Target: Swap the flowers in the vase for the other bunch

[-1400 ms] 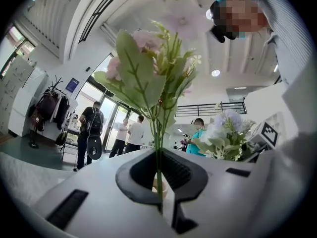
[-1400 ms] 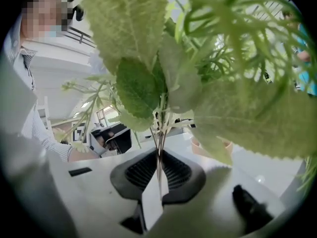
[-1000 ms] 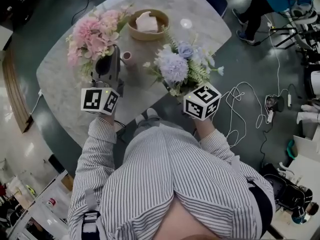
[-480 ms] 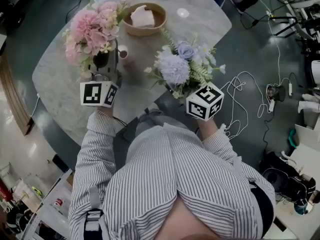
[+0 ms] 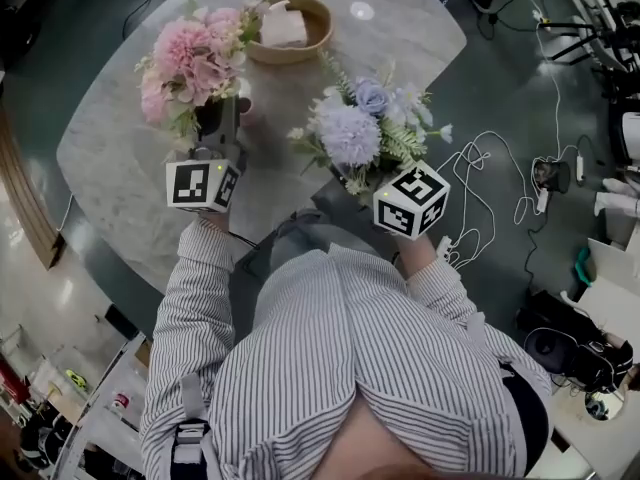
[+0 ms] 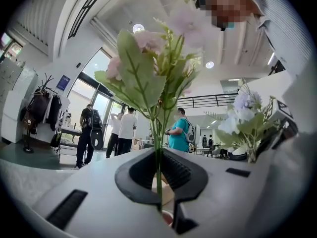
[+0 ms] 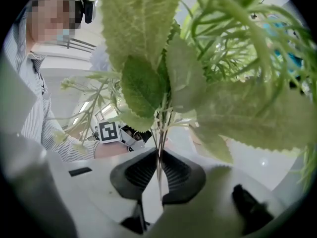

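Note:
My left gripper [image 5: 214,120] is shut on the thin green stems of the pink bunch [image 5: 188,60], whose blooms stand upright over the marble table [image 5: 110,168]. In the left gripper view the stems [image 6: 158,162] run down between the closed jaws, with a small reddish vase rim [image 6: 167,217] just below them. In the head view that little pink vase [image 5: 245,106] peeks out beside the gripper, half hidden by the blooms. My right gripper [image 7: 159,177] is shut on the stems of the blue and lilac bunch [image 5: 358,128], held near the table's front edge.
A wooden bowl [image 5: 292,26] with a white lump in it stands at the back of the table, with a small white disc [image 5: 362,10] to its right. Cables [image 5: 485,193] trail over the dark floor on the right. Several people [image 6: 124,133] stand far off.
My left gripper has sunk a little with the pink bunch, and the blooms now cover more of the small vase. The right gripper and its blue bunch have kept still.

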`<state>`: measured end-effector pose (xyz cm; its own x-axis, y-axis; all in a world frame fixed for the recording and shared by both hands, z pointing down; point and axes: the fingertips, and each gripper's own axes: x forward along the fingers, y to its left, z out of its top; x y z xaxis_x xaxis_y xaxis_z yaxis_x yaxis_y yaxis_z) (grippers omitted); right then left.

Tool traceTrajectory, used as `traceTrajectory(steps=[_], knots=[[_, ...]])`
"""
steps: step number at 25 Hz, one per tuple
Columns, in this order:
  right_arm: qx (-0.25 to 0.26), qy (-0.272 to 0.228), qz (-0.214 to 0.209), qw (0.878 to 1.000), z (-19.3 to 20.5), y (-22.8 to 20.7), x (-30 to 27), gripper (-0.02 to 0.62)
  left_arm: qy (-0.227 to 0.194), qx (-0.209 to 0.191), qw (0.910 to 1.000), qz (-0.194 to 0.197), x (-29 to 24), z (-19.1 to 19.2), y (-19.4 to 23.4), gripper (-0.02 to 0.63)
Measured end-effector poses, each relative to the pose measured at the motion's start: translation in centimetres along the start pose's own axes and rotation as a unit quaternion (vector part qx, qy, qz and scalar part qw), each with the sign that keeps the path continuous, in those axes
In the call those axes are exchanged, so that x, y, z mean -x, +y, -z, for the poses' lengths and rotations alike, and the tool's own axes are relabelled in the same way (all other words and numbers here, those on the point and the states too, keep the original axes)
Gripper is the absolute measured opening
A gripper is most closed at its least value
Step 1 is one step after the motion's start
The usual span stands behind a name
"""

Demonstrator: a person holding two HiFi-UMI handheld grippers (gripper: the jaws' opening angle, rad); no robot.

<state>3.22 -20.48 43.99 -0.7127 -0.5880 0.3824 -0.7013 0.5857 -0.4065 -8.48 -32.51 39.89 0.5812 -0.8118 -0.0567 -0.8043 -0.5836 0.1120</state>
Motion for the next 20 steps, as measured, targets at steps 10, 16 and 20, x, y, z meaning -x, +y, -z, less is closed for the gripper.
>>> traceTrajectory(steps=[10, 16, 20], knots=[[-0.003, 0.014, 0.011, 1.0, 1.0, -0.8, -0.4, 0.04, 0.036, 0.018, 0.9992, 0.0, 0.2, 3.5, -0.2, 0.017], [-0.012, 0.02, 0.01, 1.0, 1.7, -1.0, -0.4, 0.041, 0.055, 0.012, 0.9984, -0.001, 0.4, 4.8, -0.3, 0.026], [-0.011, 0.018, 0.01, 1.0, 1.6, -0.9, -0.4, 0.041, 0.065, 0.016, 0.9978, -0.003, 0.5, 5.5, -0.3, 0.034]])
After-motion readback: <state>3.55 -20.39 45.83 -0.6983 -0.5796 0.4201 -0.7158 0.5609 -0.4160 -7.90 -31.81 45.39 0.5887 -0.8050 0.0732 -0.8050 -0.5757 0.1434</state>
